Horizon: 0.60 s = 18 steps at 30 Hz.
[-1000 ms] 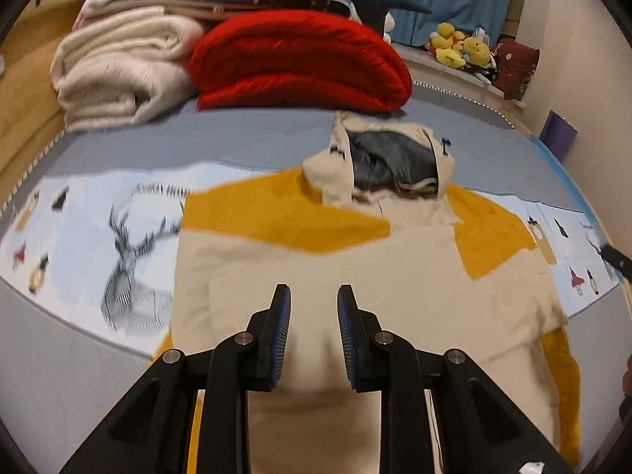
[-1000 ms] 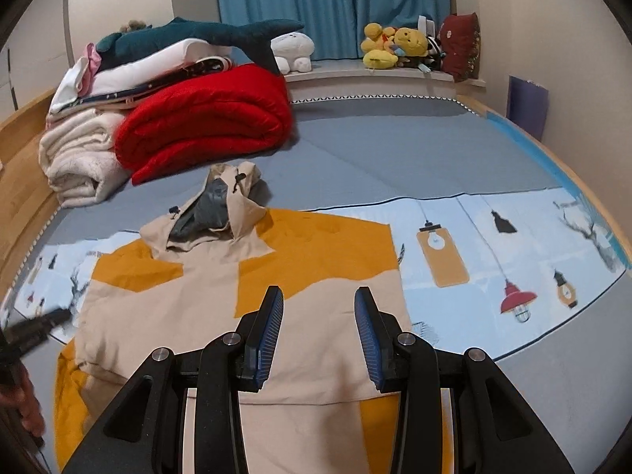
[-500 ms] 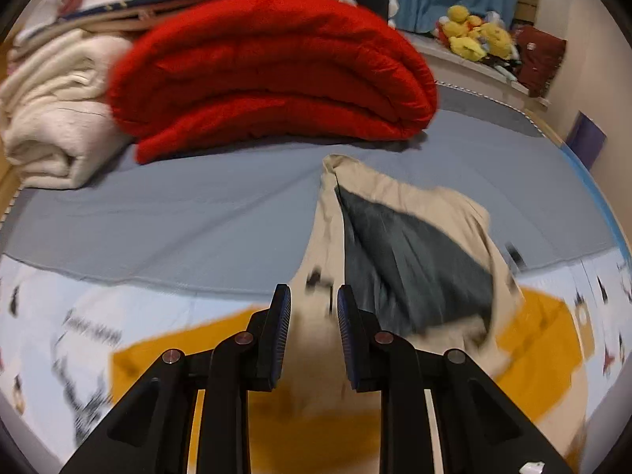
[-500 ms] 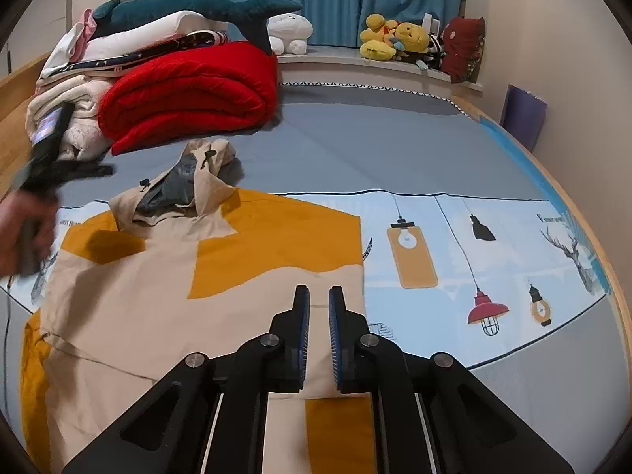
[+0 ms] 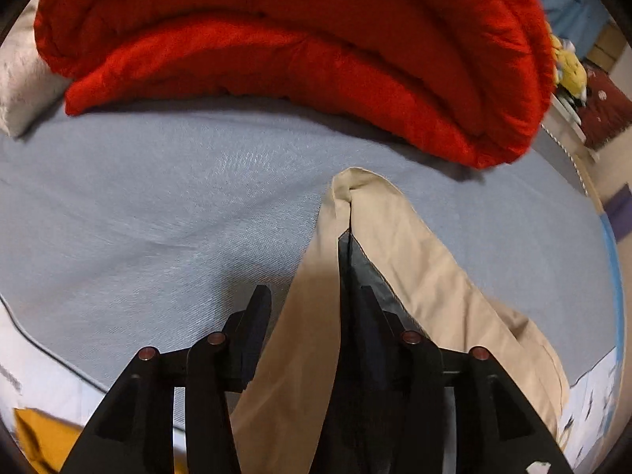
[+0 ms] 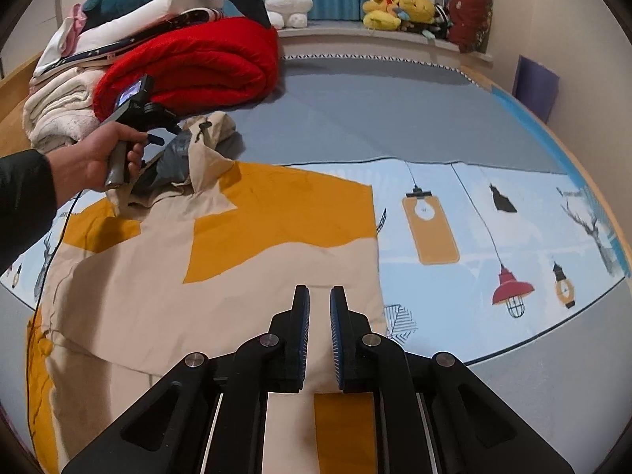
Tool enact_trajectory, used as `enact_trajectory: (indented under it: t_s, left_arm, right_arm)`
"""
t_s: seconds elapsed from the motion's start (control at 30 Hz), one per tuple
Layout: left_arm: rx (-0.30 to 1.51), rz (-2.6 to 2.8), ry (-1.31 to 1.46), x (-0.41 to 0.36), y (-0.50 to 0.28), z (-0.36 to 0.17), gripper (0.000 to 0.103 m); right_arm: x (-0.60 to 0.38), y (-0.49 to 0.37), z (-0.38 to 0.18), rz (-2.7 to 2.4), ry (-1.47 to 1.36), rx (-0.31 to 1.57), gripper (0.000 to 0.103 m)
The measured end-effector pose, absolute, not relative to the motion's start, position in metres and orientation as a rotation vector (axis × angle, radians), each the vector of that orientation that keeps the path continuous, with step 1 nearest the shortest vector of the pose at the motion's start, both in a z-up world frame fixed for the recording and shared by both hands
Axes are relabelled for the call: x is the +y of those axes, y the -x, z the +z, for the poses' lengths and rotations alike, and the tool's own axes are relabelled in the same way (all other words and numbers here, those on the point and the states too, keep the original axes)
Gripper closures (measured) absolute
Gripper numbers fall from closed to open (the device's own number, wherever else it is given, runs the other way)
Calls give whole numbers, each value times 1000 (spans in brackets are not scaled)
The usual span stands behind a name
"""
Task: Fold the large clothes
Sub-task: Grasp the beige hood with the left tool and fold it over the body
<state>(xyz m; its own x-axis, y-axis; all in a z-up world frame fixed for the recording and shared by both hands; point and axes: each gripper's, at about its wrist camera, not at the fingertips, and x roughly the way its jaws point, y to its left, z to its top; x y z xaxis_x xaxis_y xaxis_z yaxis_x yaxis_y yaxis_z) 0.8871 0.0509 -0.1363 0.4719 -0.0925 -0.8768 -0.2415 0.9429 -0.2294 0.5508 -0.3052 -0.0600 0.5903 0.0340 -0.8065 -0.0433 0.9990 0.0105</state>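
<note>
A beige and mustard hooded jacket [image 6: 221,260] lies flat on the bed with its sleeves folded in. Its hood [image 5: 414,260], beige with grey lining, fills the left wrist view. My left gripper [image 5: 312,300] is open, one finger on each side of the hood's left edge; in the right wrist view [image 6: 158,158] a hand holds it at the hood. My right gripper [image 6: 320,304] hovers above the jacket's lower right part, fingers almost together with a narrow gap and nothing between them.
A folded red quilt [image 6: 197,63] and white blankets [image 6: 59,110] are stacked behind the hood. Plush toys [image 6: 399,8] line the window ledge. A printed light-blue sheet [image 6: 474,229] covers the grey mattress [image 6: 375,106]. A purple board [image 6: 535,87] leans at the right wall.
My left gripper has moved forward and down from above the jacket's body to the hood and now straddles its edge. My right gripper narrowed from wide open to nearly closed and hardly moved.
</note>
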Motion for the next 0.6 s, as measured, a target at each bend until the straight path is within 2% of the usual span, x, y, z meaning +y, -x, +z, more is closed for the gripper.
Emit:
enact_trajectory:
  t_s: [0.03, 0.07, 0.17, 0.33, 0.5, 0.6]
  left_arm:
    - [1081, 80, 353, 50, -889, -140, 71]
    - [1087, 68, 334, 47, -890, -142, 88]
    - [1116, 88, 238, 43, -887, -146, 100]
    - [957, -21, 191, 38, -832, -85, 102]
    - [769, -228, 8, 5, -696, 0, 102]
    - [696, -316, -74, -11, -595, 26, 102]
  right_arm:
    - [-305, -551, -61, 45, 11, 939, 91]
    - [-305, -552, -61, 42, 13, 939, 91]
    - [-303, -553, -61, 40, 4, 943, 91]
    - [-300, -554, -53, 53, -20, 931, 91]
    - [-301, -547, -32, 79, -62, 882, 91]
    - [-304, -543, -23, 97, -112, 863, 91]
